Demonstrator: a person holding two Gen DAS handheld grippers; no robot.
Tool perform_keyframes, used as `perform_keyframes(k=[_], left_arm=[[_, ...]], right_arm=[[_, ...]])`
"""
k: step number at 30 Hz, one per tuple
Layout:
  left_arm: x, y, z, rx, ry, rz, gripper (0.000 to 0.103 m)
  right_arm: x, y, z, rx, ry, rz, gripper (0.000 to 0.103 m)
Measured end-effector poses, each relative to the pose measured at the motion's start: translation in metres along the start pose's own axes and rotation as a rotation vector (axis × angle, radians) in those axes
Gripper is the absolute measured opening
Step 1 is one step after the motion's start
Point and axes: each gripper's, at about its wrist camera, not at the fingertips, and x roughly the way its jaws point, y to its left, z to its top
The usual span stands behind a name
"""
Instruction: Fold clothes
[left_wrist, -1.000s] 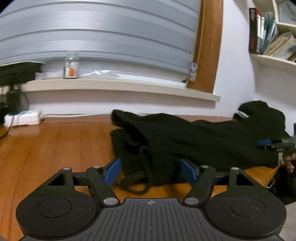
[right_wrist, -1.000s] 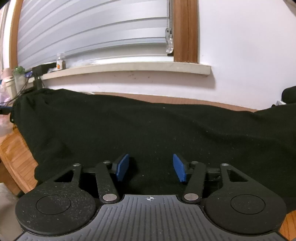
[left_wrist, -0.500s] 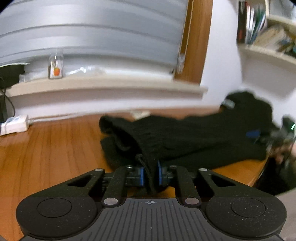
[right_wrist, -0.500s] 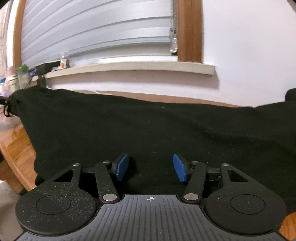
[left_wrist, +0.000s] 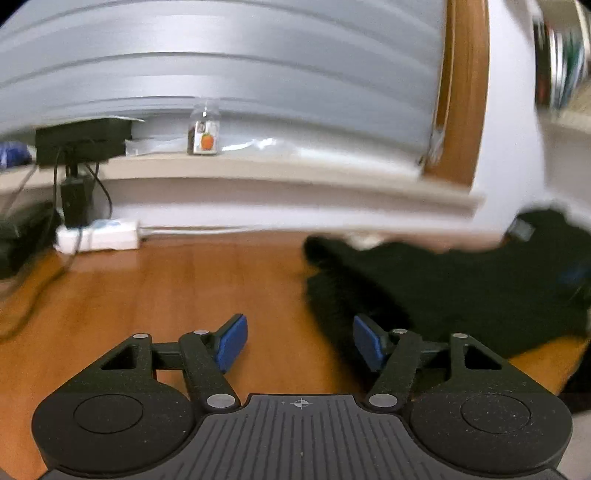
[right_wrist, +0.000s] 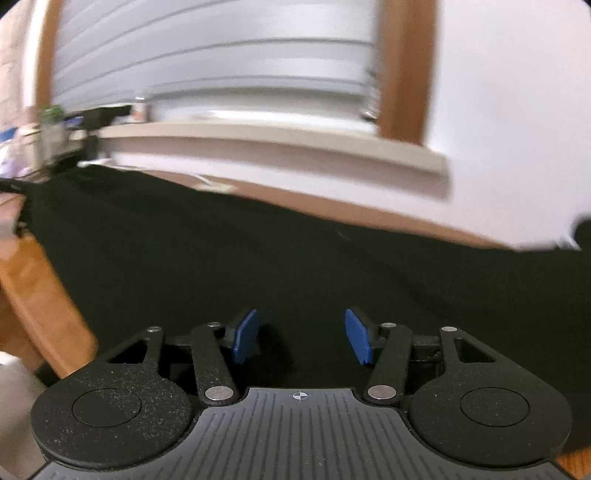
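A black knitted garment (left_wrist: 443, 288) lies on the wooden table (left_wrist: 166, 288), to the right in the left wrist view. My left gripper (left_wrist: 299, 343) is open and empty over bare wood, its right finger at the garment's left edge. In the right wrist view the same black garment (right_wrist: 258, 258) fills the middle, spread flat. My right gripper (right_wrist: 301, 338) is open and empty just above the cloth near its front edge. Both views are blurred by motion.
A white power strip (left_wrist: 98, 236) with cables lies at the back left of the table. A small bottle (left_wrist: 204, 134) and a black box (left_wrist: 83, 140) stand on the window sill. The table's edge (right_wrist: 44, 314) shows left of the right gripper.
My left gripper, shut on the garment's edge half a second ago, has opened, let go and swung left over bare wood. My right gripper stayed open and shifted a little.
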Motion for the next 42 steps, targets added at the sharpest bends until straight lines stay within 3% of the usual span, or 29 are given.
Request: perform_keyframes(k=[1,3,6,10,14,20,25,31,34,36,41,42], left_arm=[[0.008,-0.001,0.001,0.02,0.025,-0.004,0.047],[0.022,-0.002,0.002,0.046,0.067,-0.023,0.037],[0.036,0.0,0.005,0.029,0.111,-0.109,0.032],[0.039,0.005,0.012,0.028,0.097,-0.185,0.031],[0.053,0.006,0.011,0.007,0.121,-0.236,0.03],[0.054,0.0,0.01,0.02,0.127,-0.26,0.03],[0.047,0.021,0.01,-0.038,0.09,-0.249,0.03],[0.039,0.039,0.009,-0.126,0.021,-0.249,0.03],[0.038,0.036,0.011,-0.12,0.015,-0.231,0.03],[0.038,0.032,0.011,-0.099,0.023,-0.237,0.03],[0.035,0.031,0.009,-0.098,0.01,-0.232,0.03],[0.032,0.031,0.009,-0.097,-0.003,-0.221,0.03]], right_arm=[[0.004,0.012,0.009,-0.036,0.002,0.024,0.043],[0.016,0.037,0.028,-0.107,0.012,0.093,0.041],[0.043,0.083,0.055,-0.22,0.027,0.191,0.04],[0.086,0.146,0.082,-0.351,0.056,0.31,0.04],[0.099,0.197,0.096,-0.448,0.05,0.401,0.041],[0.109,0.24,0.102,-0.53,0.054,0.492,0.047],[0.125,0.251,0.098,-0.566,0.068,0.491,0.051],[0.127,0.23,0.116,-0.426,0.052,0.539,0.052],[0.131,0.229,0.134,-0.368,0.025,0.514,0.052],[0.141,0.235,0.145,-0.33,0.028,0.498,0.059],[0.187,0.259,0.165,-0.306,0.091,0.427,0.061],[0.197,0.262,0.168,-0.299,0.11,0.414,0.066]])
